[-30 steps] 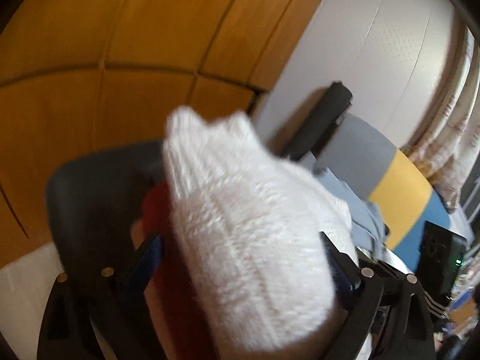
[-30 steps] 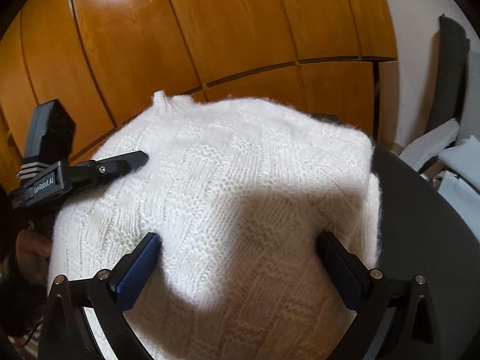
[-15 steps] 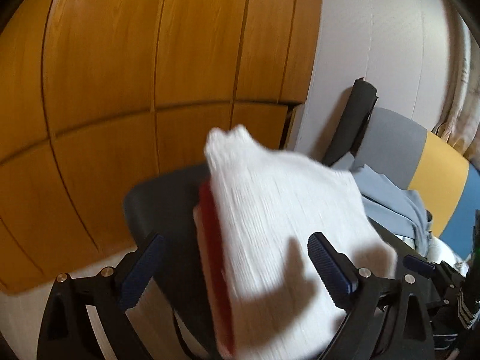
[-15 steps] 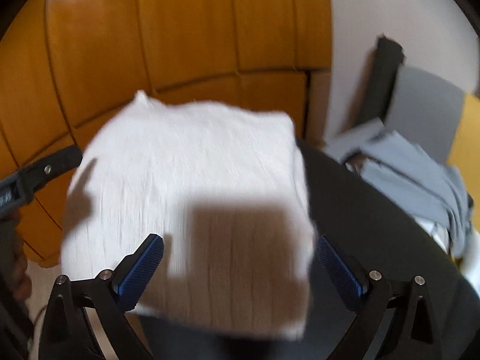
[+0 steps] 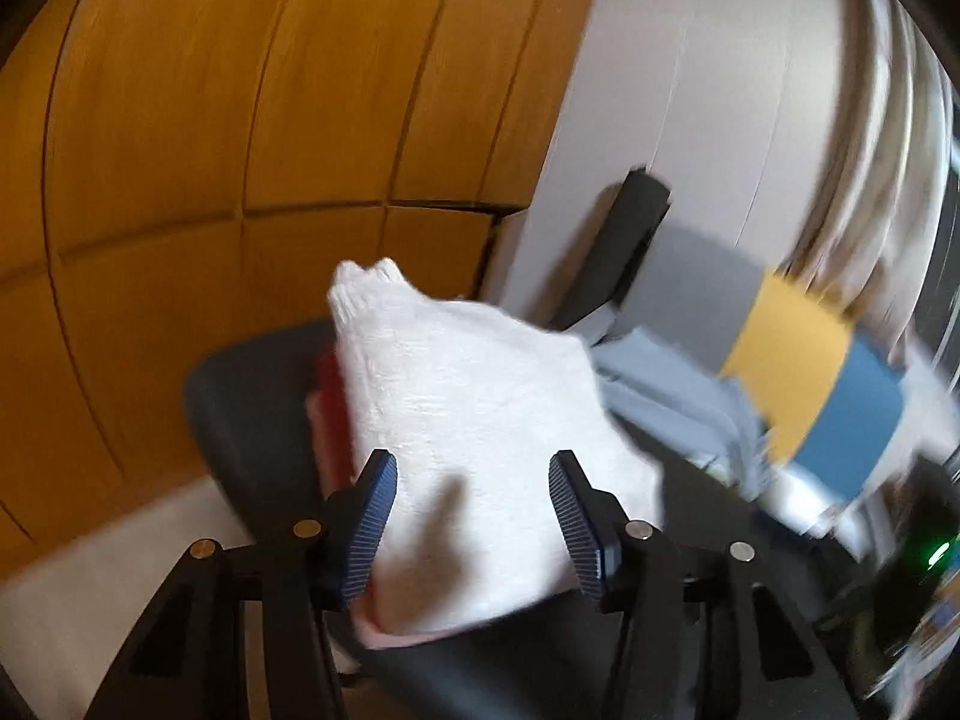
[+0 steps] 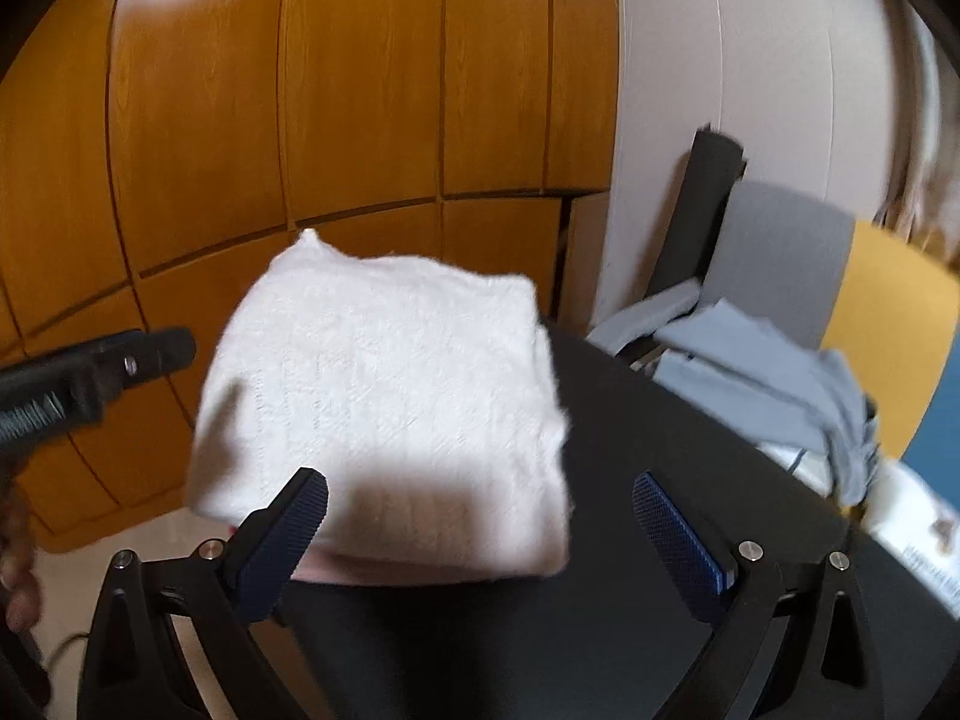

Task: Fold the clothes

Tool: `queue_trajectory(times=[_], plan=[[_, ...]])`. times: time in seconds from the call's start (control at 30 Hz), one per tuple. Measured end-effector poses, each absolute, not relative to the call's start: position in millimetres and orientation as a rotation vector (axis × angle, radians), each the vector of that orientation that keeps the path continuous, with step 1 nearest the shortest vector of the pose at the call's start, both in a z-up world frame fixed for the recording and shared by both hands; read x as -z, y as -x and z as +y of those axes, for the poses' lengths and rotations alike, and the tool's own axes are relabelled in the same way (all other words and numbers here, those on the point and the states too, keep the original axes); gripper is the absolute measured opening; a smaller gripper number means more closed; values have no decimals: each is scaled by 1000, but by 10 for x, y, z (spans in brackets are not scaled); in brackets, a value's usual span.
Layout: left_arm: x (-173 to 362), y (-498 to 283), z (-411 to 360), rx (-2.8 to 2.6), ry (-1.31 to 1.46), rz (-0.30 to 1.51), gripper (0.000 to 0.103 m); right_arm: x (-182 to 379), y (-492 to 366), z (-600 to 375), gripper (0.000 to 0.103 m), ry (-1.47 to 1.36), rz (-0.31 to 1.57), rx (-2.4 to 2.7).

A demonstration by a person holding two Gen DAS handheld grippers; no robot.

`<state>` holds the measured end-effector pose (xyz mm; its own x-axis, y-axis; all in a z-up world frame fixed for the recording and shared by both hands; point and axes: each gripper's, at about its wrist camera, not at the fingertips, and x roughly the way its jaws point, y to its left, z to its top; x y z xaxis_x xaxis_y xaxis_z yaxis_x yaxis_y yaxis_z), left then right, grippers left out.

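A folded white knit sweater (image 5: 480, 420) (image 6: 384, 396) lies on top of a small stack on a dark surface (image 6: 660, 450). A red garment (image 5: 329, 384) and a pink edge (image 6: 372, 570) show under it. My left gripper (image 5: 471, 480) hovers in front of the sweater; its jaws are closing, with nothing between them and the pads touching nothing. The same gripper (image 6: 120, 360) shows in the right wrist view, to the left of the stack. My right gripper (image 6: 480, 498) is open wide, back from the sweater's near edge and not touching it.
A crumpled grey-blue garment (image 6: 750, 372) (image 5: 678, 396) lies to the right, on a chair with a grey, yellow and blue back (image 5: 780, 360). Orange wooden cupboard doors (image 6: 360, 120) stand behind the stack. A person's hand (image 6: 18, 540) shows at the left edge.
Both grippers have drawn back and up from the sweater, which now looks smaller and lies alone on the stack. The left jaws have narrowed; the right stay wide.
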<state>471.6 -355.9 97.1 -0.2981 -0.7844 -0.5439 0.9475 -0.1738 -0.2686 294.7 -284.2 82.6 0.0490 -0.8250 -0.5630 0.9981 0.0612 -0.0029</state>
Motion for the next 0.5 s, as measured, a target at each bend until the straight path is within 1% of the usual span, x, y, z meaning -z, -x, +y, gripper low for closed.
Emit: queue_trajectory(times=[0.03, 0.1, 0.2, 0.27, 0.37, 0.5], plan=[[-958, -4702, -3607, 1753, -336, 684, 54, -793, -2948, -2848, 103, -455, 479, 1455], [-877, -4622, -3674, 1673, -418, 633, 54, -746, -2967, -2841, 103, -448, 489, 1454], [-734, -4607, -3748, 1654, -443, 670, 57, -693, -3018, -2841, 103, -442, 516, 1450], [-674, -4607, -3768, 1648, -444, 685, 57, -668, -3050, -2851, 103, -442, 529, 1440], [-675, -4648, -3699, 1625, -417, 660, 57, -660, -3063, -2870, 103, -436, 533, 1440], [-732, -4654, -3683, 1575, -384, 558, 56, -660, -3025, -2846, 103, -454, 524, 1435]])
